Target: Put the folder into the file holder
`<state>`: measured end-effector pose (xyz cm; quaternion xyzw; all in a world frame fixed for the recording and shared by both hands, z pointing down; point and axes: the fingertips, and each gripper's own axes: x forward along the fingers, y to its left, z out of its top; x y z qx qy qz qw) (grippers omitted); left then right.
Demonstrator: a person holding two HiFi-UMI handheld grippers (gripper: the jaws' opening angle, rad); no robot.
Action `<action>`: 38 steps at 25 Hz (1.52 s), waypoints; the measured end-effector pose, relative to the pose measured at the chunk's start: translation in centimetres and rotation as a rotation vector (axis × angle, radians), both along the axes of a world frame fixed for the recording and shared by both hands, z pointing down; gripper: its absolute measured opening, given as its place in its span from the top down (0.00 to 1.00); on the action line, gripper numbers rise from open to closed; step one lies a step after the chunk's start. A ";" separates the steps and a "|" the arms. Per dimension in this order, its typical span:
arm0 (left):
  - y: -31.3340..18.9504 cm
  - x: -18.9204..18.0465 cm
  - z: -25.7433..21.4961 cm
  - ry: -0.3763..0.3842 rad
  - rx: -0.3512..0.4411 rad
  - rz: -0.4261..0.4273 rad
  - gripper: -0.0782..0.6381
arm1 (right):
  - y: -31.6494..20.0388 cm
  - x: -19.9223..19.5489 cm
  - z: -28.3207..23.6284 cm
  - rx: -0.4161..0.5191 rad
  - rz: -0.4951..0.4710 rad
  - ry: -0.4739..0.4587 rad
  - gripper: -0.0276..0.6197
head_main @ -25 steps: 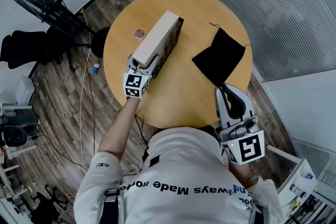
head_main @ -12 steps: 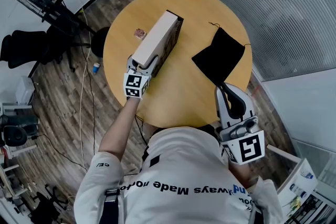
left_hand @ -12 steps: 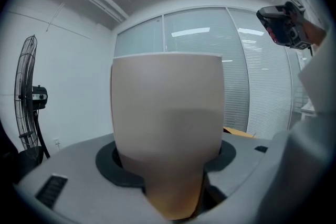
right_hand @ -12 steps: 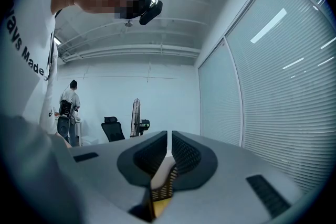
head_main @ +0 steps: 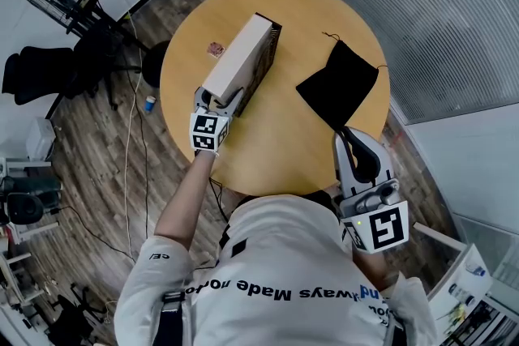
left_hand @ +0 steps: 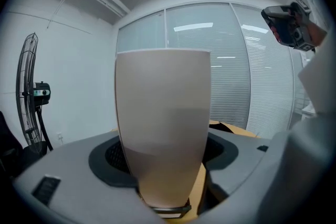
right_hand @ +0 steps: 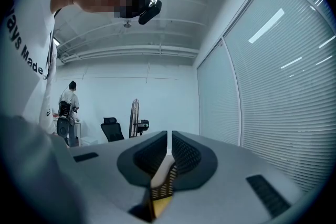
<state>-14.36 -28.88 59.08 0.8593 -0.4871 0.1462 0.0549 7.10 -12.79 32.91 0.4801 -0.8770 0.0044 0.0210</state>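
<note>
Straddling the near end of the long beige box-shaped file holder point(head_main: 239, 61), the left gripper point(head_main: 220, 99) had its jaws spread wide on either side of it, and they had just been opening further. In the left gripper view a sliver of tabletop showed between the holder and one pad, so I judged the holder released rather than clamped, likely because it stood where it was wanted. It sat slantwise on the round yellow wooden table point(head_main: 284, 154), its dark side turned toward the flat black folder point(head_main: 339, 85), which probably suited sliding the folder in from there. The folder lay flat on the table, well apart from the holder and not in it. The right gripper point(head_main: 347, 135) waited by the table's near edge, jaws drawn almost together on nothing, tips just beside the folder's nearest corner, seemingly placed to pick it up next. A small pink object point(head_main: 215, 50) lay beyond the holder, clear of that path.
</note>
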 end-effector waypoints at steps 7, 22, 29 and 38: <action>1.8 -1.0 -0.2 0.026 -0.013 -0.078 0.45 | 0.4 0.4 0.2 -0.005 -0.015 -0.004 0.88; 9.1 -1.5 -1.1 0.086 -0.050 -0.221 0.46 | 0.1 0.6 1.0 -0.031 -0.101 -0.012 0.88; 11.8 1.1 -5.7 0.146 0.003 -0.224 0.62 | 0.1 1.4 0.8 -0.030 -0.122 -0.014 0.88; 13.3 5.6 -12.1 0.195 0.069 -0.174 0.74 | 0.1 3.3 0.6 -0.027 -0.129 -0.014 0.88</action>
